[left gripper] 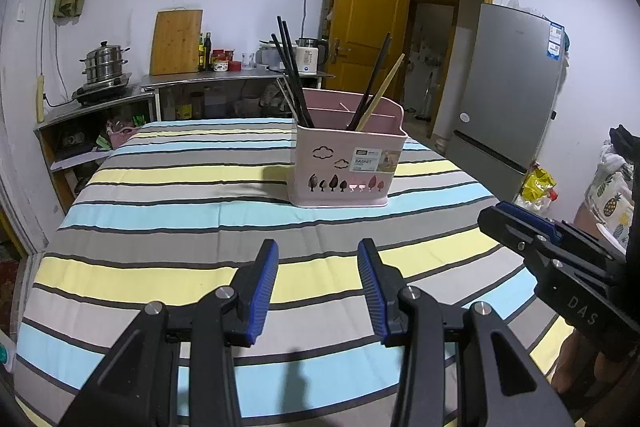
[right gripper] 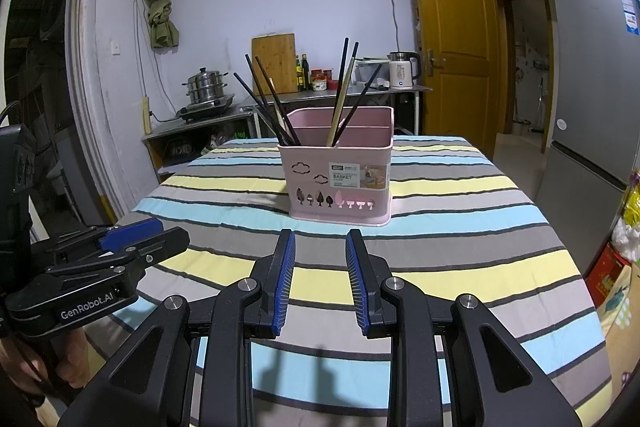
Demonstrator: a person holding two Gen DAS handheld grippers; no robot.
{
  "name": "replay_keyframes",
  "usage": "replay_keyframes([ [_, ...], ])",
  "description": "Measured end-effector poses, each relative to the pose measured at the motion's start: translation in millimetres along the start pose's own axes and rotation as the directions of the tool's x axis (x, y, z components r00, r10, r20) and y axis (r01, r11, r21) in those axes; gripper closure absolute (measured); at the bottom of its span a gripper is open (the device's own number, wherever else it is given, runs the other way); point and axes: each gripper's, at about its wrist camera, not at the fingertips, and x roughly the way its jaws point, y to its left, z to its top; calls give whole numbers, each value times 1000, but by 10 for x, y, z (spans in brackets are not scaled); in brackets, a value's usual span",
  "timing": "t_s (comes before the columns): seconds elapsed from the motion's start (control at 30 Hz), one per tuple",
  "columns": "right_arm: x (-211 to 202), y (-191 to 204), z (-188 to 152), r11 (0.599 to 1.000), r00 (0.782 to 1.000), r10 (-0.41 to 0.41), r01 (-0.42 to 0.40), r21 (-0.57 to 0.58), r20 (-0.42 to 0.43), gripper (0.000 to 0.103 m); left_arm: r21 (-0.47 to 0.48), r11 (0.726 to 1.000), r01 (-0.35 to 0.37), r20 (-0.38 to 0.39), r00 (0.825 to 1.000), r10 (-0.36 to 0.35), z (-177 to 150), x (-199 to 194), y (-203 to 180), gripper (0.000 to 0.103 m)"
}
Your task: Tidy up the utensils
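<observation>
A pink utensil basket (left gripper: 344, 163) (right gripper: 340, 179) stands upright on the striped tablecloth (left gripper: 180, 227) (right gripper: 460, 227). Several black chopsticks (left gripper: 290, 71) (right gripper: 268, 99) lean in its left part. A black chopstick and a light wooden one (left gripper: 380, 91) (right gripper: 342, 99) lean in its right part. My left gripper (left gripper: 318, 251) is open and empty, above the cloth in front of the basket. My right gripper (right gripper: 320, 239) is open and empty, also in front of the basket. Each gripper shows at the edge of the other's view, the right one (left gripper: 520, 223) and the left one (right gripper: 140, 235).
A steel counter (left gripper: 224, 79) behind the table holds a steamer pot (left gripper: 105, 65), a cutting board (left gripper: 176, 41), bottles and a kettle (right gripper: 404, 69). A grey fridge (left gripper: 508, 95) stands at the right, beside an open yellow door (right gripper: 448, 39). Bags lie by the fridge.
</observation>
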Motion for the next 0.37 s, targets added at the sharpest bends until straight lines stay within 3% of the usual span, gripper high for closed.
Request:
replay_keyframes([
  [0.37, 0, 4, -4, 1000, 1000, -1, 1, 1, 0, 76, -10, 1000, 8, -7, 1000, -8, -7, 2, 51, 60],
])
